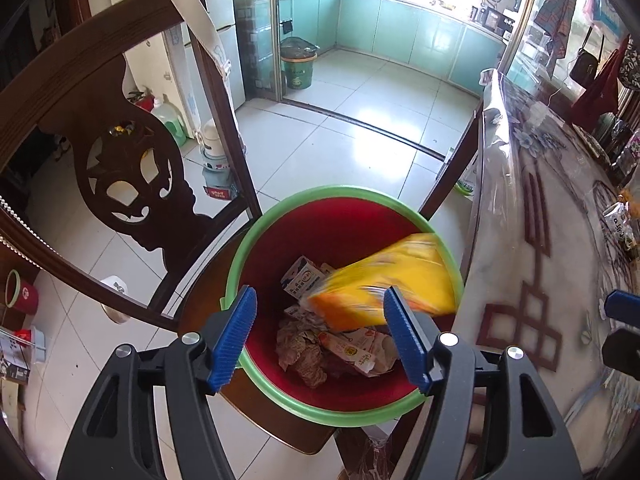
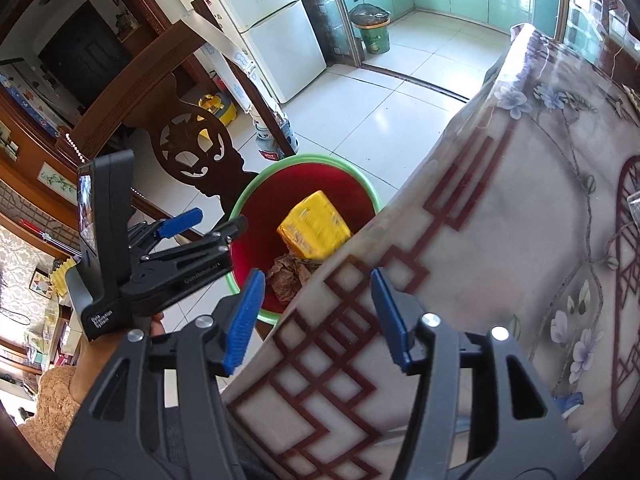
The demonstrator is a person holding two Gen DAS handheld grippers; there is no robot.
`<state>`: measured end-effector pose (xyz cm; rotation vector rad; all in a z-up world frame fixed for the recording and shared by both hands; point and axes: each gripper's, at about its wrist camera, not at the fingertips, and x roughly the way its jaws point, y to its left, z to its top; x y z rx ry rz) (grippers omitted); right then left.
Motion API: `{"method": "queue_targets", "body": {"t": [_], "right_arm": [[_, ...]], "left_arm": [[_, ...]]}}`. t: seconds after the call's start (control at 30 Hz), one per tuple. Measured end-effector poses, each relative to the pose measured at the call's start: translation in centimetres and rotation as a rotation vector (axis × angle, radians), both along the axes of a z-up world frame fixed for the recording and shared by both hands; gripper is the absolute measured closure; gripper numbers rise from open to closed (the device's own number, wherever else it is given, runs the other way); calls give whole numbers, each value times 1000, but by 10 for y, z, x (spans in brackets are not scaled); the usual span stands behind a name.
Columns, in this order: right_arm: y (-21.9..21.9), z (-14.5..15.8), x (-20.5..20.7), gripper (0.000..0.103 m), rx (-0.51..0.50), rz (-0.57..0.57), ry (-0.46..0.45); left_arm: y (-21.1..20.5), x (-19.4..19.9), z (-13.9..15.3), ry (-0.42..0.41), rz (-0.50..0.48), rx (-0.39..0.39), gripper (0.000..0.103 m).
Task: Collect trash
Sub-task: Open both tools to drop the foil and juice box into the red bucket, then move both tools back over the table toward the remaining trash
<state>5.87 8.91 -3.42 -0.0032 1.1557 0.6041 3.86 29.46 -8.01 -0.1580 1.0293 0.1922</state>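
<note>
Between and just beyond the spread fingers of the left gripper, a yellow packet hangs blurred above the red bin, apparently released to drop in. The right gripper stands spread and empty over the counter, whose edge hides part of the bin.

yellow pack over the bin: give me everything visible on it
The yellow pack is a soft-looking, block-shaped packet, bright yellow with an orange end and glossy wrapping; print is too motion-blurred to read. It is tilted, orange end lowest, inside the rim of the red bin, above crumpled wrappers and a small carton. The left gripper is open and its pads do not press on it. Whether it rests on the trash is unclear.
</note>
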Motion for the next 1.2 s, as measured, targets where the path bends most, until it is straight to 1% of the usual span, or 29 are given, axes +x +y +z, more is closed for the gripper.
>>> {"method": "queue_targets", "body": {"t": [0.07, 0.17, 0.23, 0.33, 0.43, 0.63, 0.73, 0.83, 0.97, 1.13, 1.2], "right_arm": [[-8, 2, -5, 49, 4, -6, 1], [-29, 8, -15, 45, 16, -23, -9], [-45, 12, -24, 44, 17, -37, -23], [-78, 16, -43, 43, -4, -63, -53], [-121, 16, -64, 42, -52, -112, -74], [-199, 11, -95, 40, -60, -241, -59], [-235, 10, -108, 38, -53, -316, -66], [-264, 9, -114, 37, -49, -386, -74], [-310, 4, -119, 37, -47, -487, -91], [-359, -6, -115, 35, -72, -589, -120], [-377, -12, -104, 35, -69, -641, -123]], "left_arm": [[-2, -3, 9, -16, -4, 10, 40], [-6, -7, 24, -44, -17, 18, 40], [-12, -11, 37, -68, -30, 28, 40], [-24, -18, 54, -101, -56, 50, 40], [-41, -24, 68, -127, -85, 44, 39], [-87, -34, 88, -161, -168, 26, 38], [-117, -40, 93, -165, -222, 4, 37], [-148, -46, 93, -156, -283, -9, 37], [-184, -55, 89, -136, -342, -50, 36], [-219, -60, 81, -108, -391, -75, 32], [-231, -60, 77, -98, -403, -72, 32]]}}
